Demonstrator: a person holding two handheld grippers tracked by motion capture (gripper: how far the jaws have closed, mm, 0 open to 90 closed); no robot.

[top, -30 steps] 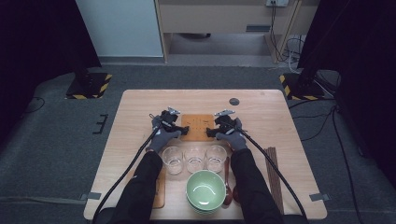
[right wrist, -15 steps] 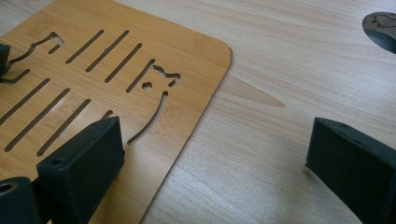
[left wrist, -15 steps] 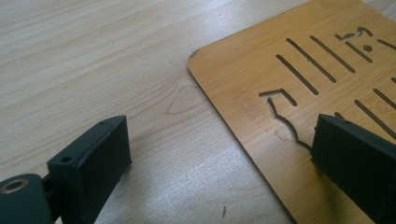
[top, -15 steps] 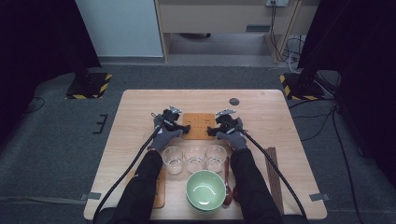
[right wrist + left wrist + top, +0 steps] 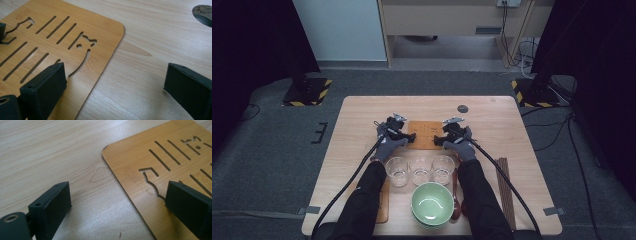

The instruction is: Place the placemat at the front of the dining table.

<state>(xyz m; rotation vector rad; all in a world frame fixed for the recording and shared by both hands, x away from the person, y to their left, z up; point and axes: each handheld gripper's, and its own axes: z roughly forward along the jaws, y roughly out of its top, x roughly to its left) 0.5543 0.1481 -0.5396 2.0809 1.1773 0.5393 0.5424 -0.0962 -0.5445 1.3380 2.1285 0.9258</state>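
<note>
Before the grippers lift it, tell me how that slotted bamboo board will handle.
The bamboo board looks thin and flat, so probably stiff and light. It lies flush on the table, so its edge may be hard to catch. Its smooth face could slip; the cut-out slots may weaken it slightly.

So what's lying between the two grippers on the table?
In the high view, a flat wooden mat with slots cut through it lies between the left gripper and the right gripper. Each gripper is open, its jaws straddling one side edge of the mat.
</note>
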